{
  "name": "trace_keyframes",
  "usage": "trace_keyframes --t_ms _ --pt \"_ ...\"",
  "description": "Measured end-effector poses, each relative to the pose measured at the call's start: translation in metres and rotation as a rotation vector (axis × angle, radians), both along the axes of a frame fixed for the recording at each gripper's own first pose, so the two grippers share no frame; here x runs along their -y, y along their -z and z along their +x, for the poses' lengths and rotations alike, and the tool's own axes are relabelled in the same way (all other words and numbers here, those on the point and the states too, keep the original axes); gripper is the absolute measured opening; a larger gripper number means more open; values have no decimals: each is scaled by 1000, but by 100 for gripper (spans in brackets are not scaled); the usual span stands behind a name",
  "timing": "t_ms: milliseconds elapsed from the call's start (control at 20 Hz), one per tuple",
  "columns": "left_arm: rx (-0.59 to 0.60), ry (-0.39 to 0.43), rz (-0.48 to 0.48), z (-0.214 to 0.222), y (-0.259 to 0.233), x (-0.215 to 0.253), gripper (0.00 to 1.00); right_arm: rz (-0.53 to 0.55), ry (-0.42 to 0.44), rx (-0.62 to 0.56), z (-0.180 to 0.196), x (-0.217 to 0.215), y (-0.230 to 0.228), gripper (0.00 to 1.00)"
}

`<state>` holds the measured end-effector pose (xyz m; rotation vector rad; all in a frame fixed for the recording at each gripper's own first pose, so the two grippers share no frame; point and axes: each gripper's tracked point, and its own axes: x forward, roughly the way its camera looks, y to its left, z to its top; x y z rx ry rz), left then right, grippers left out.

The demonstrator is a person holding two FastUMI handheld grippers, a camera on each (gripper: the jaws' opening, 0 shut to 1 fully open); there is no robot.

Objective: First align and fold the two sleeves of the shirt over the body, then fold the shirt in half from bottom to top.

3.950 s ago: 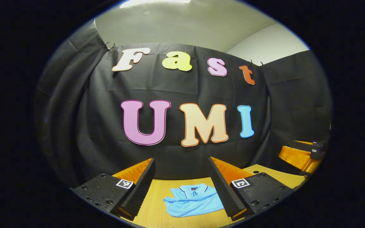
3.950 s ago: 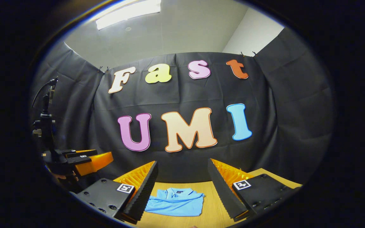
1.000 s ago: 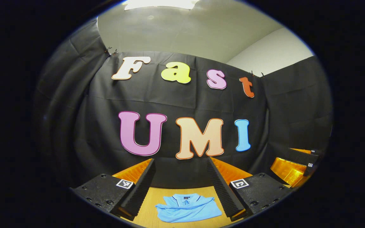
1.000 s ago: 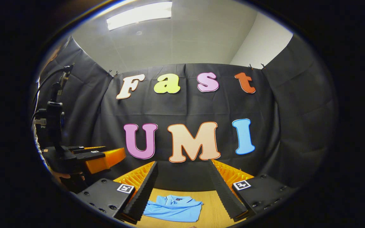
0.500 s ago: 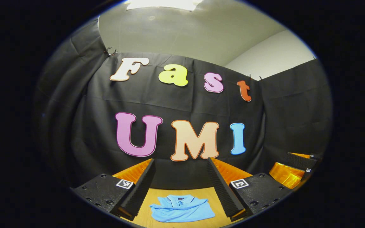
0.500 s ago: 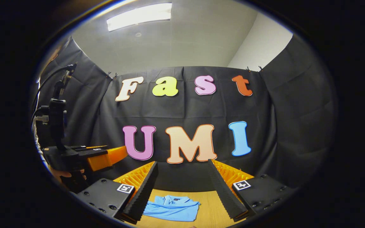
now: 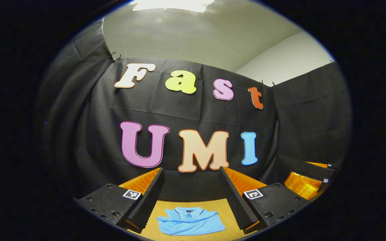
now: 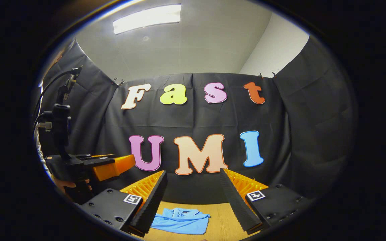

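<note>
The blue shirt (image 7: 190, 221) lies folded on the wooden table (image 7: 226, 209), collar toward the black cloth wall (image 7: 186, 110), with its sleeves turned in over the body and the lower part brought up, so it forms a compact rectangle. In the left gripper view it sits between the two fingers of the left gripper (image 7: 190, 197), below them and well apart from both. In the right gripper view the shirt (image 8: 181, 221) lies toward the left finger of the right gripper (image 8: 193, 199), its left edge hidden behind that finger; whether cloth and finger touch there is hard to judge from this angle, though the finger seems raised above the table (image 8: 218, 221).

Both grippers stand with their fingers spread wide and nothing between them. Both are held above the table, pointing at the wall rather than down at the shirt.

In the left gripper view the right gripper (image 7: 308, 177) shows at the far right edge, off to the side of the table. In the right gripper view the left gripper (image 8: 92, 165) shows at the left, with a hand (image 8: 66, 184) beneath its body and a cable (image 8: 50, 85) arching above its upright mount. A ceiling light (image 8: 147, 17) glows above the wall.
</note>
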<state>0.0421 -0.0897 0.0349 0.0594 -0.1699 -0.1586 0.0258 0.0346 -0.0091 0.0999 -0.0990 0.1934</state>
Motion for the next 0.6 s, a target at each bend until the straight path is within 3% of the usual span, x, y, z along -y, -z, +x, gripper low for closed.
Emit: trace_keyframes --t_ms 600 --pt "-5 -8 -4 -2 4 -6 95 -7 -10 -5 -3 -6 4 97"
